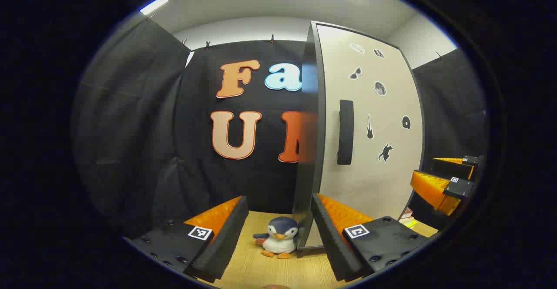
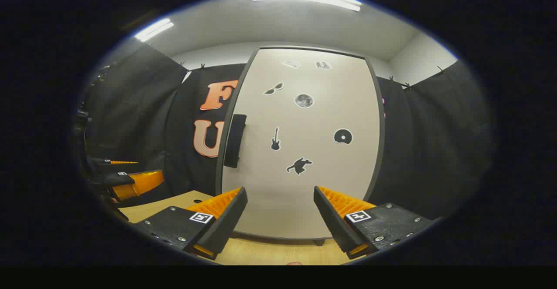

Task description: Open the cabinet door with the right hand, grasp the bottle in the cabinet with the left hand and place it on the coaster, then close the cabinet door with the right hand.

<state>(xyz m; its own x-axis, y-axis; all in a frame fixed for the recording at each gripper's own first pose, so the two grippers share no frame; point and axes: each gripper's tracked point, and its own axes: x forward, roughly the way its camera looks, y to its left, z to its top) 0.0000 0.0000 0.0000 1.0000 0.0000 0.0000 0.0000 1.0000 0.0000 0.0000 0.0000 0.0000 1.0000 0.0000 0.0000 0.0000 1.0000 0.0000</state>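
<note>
We see left claw (image 1: 278, 232) wide open, holding nothing, above desk (image 1: 278, 271). Toy penguin (image 1: 278, 242) on desk between its fingers, just beside cabinet (image 1: 370, 119). Right claw (image 2: 280, 219) also wide open, empty, facing cabinet door (image 2: 304, 149); door shut, handle (image 2: 235, 141) near its left edge. Bottle hidden from us.

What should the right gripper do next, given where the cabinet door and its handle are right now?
Probably move the right gripper forward and to its left toward the black handle on the cabinet door. The door looks shut, the handle sits at its left edge, and the open fingers hold nothing and are short of it. The left gripper is also open and empty, beside a toy penguin.
</note>
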